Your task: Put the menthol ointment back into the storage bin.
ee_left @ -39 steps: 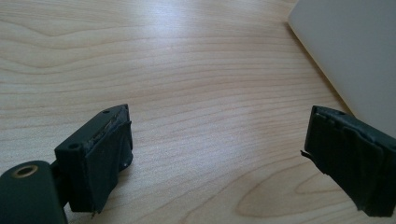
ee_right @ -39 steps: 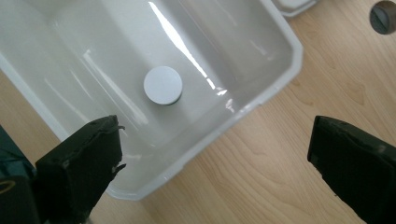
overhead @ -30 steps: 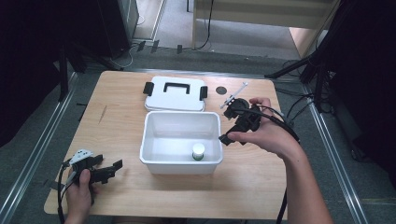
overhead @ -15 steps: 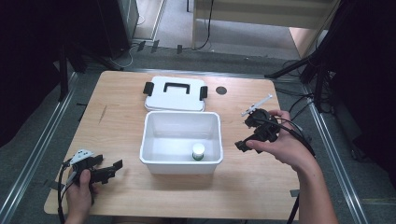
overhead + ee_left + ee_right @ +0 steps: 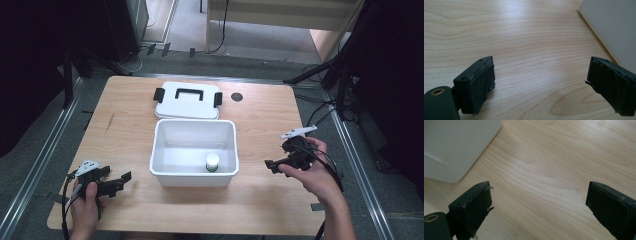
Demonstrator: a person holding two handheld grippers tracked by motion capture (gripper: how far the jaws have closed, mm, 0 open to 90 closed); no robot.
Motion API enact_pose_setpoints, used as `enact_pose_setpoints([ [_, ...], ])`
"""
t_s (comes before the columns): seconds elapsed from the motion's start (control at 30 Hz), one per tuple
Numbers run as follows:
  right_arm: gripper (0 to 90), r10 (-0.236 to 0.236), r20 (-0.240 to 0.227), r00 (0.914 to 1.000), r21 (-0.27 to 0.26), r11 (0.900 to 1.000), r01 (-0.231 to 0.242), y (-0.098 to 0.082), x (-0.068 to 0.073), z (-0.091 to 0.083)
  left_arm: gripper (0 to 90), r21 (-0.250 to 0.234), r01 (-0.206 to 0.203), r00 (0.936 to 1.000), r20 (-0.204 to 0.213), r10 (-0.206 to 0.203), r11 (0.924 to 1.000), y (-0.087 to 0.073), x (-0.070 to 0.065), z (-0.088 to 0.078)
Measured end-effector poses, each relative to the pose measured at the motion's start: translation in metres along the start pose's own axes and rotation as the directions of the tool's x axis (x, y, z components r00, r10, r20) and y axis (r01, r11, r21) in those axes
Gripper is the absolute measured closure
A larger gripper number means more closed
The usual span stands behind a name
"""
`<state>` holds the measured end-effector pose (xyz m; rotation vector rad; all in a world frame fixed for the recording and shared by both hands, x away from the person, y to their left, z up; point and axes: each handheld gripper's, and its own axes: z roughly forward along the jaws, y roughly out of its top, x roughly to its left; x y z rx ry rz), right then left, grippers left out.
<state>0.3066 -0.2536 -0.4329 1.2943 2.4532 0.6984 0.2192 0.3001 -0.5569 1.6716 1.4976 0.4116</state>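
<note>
The wooden table carries everything here; at its middle stands a white plastic bin, open-topped, with rounded corners and a thick rim; inside it, against the near wall and right of centre, a small jar stands upright, white-bodied with a green band near its base; the rest of the bin floor is bare. Just behind the bin lies its white lid, flat on the table, with a black handle in the middle and a black clasp at each end; a small dark round hole sits in the tabletop just right of the lid.

From above, both hands and the whole layout are plain: the left gripper rests low at the near left corner, pointing toward the bin, well apart from it; the right gripper hangs just off the bin's right side, near the jar's end, touching nothing. The gripper views add what the high view cannot: the left gripper has its jaws spread wide over bare wood grain, nothing between them, a slice of the bin wall at the upper right; the right gripper likewise stands wide and empty, its jaws having just eased slightly inward, the bin's rounded corner at the upper left.
</note>
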Motion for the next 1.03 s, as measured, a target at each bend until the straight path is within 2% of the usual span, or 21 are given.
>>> enact_pose_setpoints([
  [0.07, 6.6, 0.031, 0.027, 0.9992, -0.044, 0.999, -0.03, -0.014, -0.004, 0.005, 8.4, -0.001, 0.0, 1.0, -0.004, 0.0, 1.0, 0.0, 0.0, 0.0],
  [0.13, 6.6, 0.066, 0.027, 0.9974, -0.099, 0.993, -0.063, -0.027, -0.009, 0.009, 8.4, -0.001, 0.0, 1.0, -0.006, 0.0, 1.0, 0.0, 0.0, 0.0],
  [0.17, 6.6, 0.098, 0.017, 0.995, -0.14, 0.986, -0.095, -0.037, -0.011, 0.012, 8.4, -0.002, 0.001, 1.0, -0.006, -0.001, 1.0, 0.0, 0.0, 0.0],
  [0.27, 6.7, 0.158, -0.011, 0.9873, -0.209, 0.965, -0.157, -0.06, -0.018, 0.02, 8.4, -0.001, 0.001, 1.0, -0.007, -0.001, 1.0, 0.0, 0.0, 0.0],
  [0.33, 7.6, 0.194, -0.013, 0.981, -0.252, 0.949, -0.191, -0.075, -0.023, 0.025, 8.4, -0.001, 0.001, 1.0, -0.01, -0.001, 1.0, 0.0, 0.0, 0.0],
  [0.47, 7.8, 0.256, -0.038, 0.9658, -0.323, 0.911, -0.255, -0.106, -0.034, 0.033, 8.4, -0.003, 0.001, 0.9999, -0.013, -0.002, 1.0, 0.0, 0.0, 0.0],
  [0.5, 7.8, 0.267, -0.04, 0.9629, -0.333, 0.905, -0.265, -0.111, -0.035, 0.035, 8.4, -0.003, 0.001, 0.9999, -0.014, -0.001, 1.0, 0.0, 0.0, 0.0],
  [0.57, 9.6, 0.3, -0.033, 0.9532, -0.364, 0.884, -0.291, -0.125, -0.039, 0.038, 8.4, -0.003, 0.002, 0.9999, -0.017, -0.002, 1.0, 0.0, -0.001, 0.0],
  [0.67, 12.8, 0.362, -0.038, 0.9313, -0.426, 0.837, -0.343, -0.142, -0.043, 0.042, 8.4, -0.003, 0.003, 0.9997, -0.022, -0.003, 1.0, 0.0, 0.0, 0.0],
  [0.7, 12.8, 0.373, -0.054, 0.9263, -0.435, 0.826, -0.358, -0.144, -0.045, 0.042, 8.4, -0.005, 0.004, 0.9997, -0.024, -0.004, 1.0, 0.0, 0.0, 0.0],
  [0.73, 13.1, 0.371, -0.066, 0.9264, -0.454, 0.815, -0.359, -0.144, -0.046, 0.039, 8.4, -0.006, 0.007, 0.9996, -0.026, -0.007, 1.0, 0.0, 0.0, 0.0],
  [0.77, 13.3, 0.368, -0.064, 0.9275, -0.468, 0.81, -0.354, -0.145, -0.046, 0.037, 8.4, -0.007, 0.011, 0.9996, -0.026, -0.011, 0.9999, 0.0, 0.0, 0.0],
  [0.83, 13.2, 0.384, -0.072, 0.9206, -0.469, 0.802, -0.371, -0.146, -0.047, 0.039, 8.4, -0.016, 0.015, 0.9995, -0.029, -0.016, 0.9998, 0.0, -0.001, 0.0],
  [0.9, 13.4, 0.385, -0.056, 0.9212, -0.476, 0.801, -0.364, -0.146, -0.045, 0.04, 8.4, -0.018, 0.014, 0.9996, -0.024, -0.014, 0.9997, 0.0, 0.0, 0.0],
  [0.97, 13.4, 0.382, -0.05, 0.9229, -0.473, 0.805, -0.359, -0.145, -0.045, 0.041, 8.4, -0.018, 0.017, 0.9997, -0.018, -0.017, 0.9997, 0.0, 0.0, 0.0],
  [1.03, 13.8, 0.388, -0.045, 0.9207, -0.473, 0.803, -0.361, -0.144, -0.045, 0.042, 8.4, -0.011, 0.019, 0.9998, -0.008, -0.019, 0.9998, 0.001, 0.001, 0.001],
])
